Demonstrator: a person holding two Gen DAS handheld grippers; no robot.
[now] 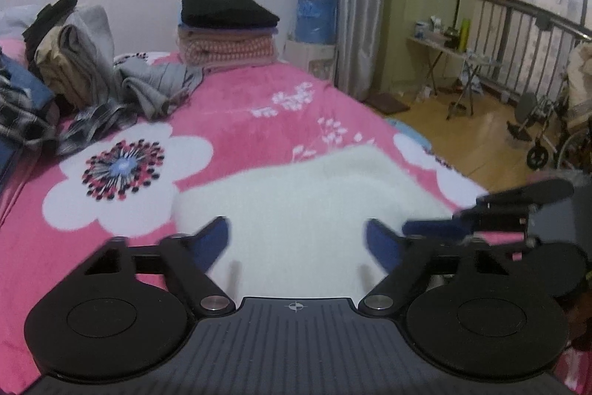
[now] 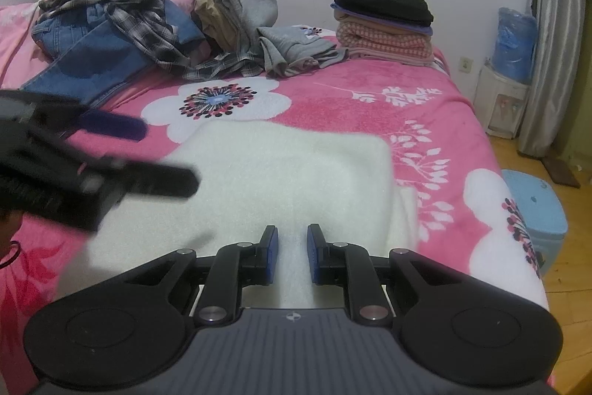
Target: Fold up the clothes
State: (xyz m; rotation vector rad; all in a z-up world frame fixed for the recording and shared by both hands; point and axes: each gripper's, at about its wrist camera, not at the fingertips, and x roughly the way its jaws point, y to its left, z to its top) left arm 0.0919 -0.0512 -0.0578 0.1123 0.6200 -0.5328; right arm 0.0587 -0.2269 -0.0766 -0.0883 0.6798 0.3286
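The white fleece garment (image 2: 292,169) lies flat on the pink floral blanket (image 2: 370,99), directly ahead of and under both my tools; my right gripper (image 2: 292,254) sits low over its near edge with the jaws narrowly parted, fleece showing in the gap, though I cannot tell whether the pads press on it; my left gripper (image 1: 298,241) hangs over the same garment (image 1: 296,195) with jaws wide apart and nothing between them but the cloth below, its blue pads blurred.

My right view shows the left gripper (image 2: 166,154) from the side, smeared, above the garment's left part, and takes in the denim and plaid heap (image 2: 111,24) by the headboard; my left view shows instead the right gripper (image 1: 444,221) at the garment's right edge, plus the wooden floor (image 1: 462,128) and a wheelchair (image 1: 547,132).

The garment looks plush, off-white, squared off into a rough rectangle; a folded stack (image 2: 384,24) topped in black sits at the far corner.
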